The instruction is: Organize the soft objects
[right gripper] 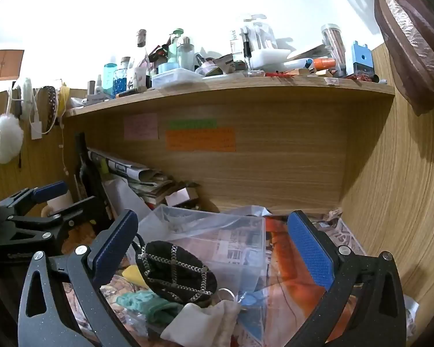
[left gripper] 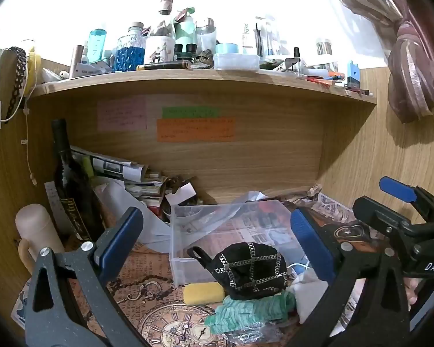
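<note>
A black pouch with a chain lattice (left gripper: 250,270) (right gripper: 175,271) lies on the desk in front of a clear plastic box (left gripper: 185,231) (right gripper: 246,248). Next to it lie a yellow sponge (left gripper: 203,293) (right gripper: 133,273), a green knitted cloth (left gripper: 251,309) (right gripper: 147,303) and a white cloth bag (left gripper: 308,292) (right gripper: 199,324). My left gripper (left gripper: 214,243) is open and empty above the pile. My right gripper (right gripper: 214,248) is open and empty above it too. The right gripper also shows at the right in the left wrist view (left gripper: 347,199), and the left gripper at the left in the right wrist view (right gripper: 69,196).
A dark wine bottle (left gripper: 69,179) (right gripper: 86,167), a cream mug (left gripper: 34,231) and stacked papers (left gripper: 124,170) (right gripper: 141,176) stand at the back left. A crowded shelf (left gripper: 205,79) (right gripper: 231,88) hangs overhead. Wooden walls close the right side. A brown curtain (left gripper: 410,66) hangs at the upper right.
</note>
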Tool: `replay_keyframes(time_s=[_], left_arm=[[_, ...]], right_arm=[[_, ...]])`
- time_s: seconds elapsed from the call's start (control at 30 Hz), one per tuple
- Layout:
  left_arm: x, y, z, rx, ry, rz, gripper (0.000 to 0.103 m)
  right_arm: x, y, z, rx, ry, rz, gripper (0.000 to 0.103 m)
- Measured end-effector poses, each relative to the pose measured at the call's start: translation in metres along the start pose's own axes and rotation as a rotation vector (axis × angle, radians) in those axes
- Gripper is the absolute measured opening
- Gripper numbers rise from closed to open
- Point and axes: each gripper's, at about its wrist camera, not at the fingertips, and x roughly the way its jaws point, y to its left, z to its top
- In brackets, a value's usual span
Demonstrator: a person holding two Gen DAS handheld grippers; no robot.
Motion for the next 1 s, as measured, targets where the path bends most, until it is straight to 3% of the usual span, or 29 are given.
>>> replay_keyframes(time_s=[1.0], left_arm=[[-0.0038, -0.0027, 0.0028, 0.004, -0.014, -0.001, 0.103]], right_arm=[[0.0023, 0.0018, -0.0019, 0.001, 0.008, 0.007, 0.103]])
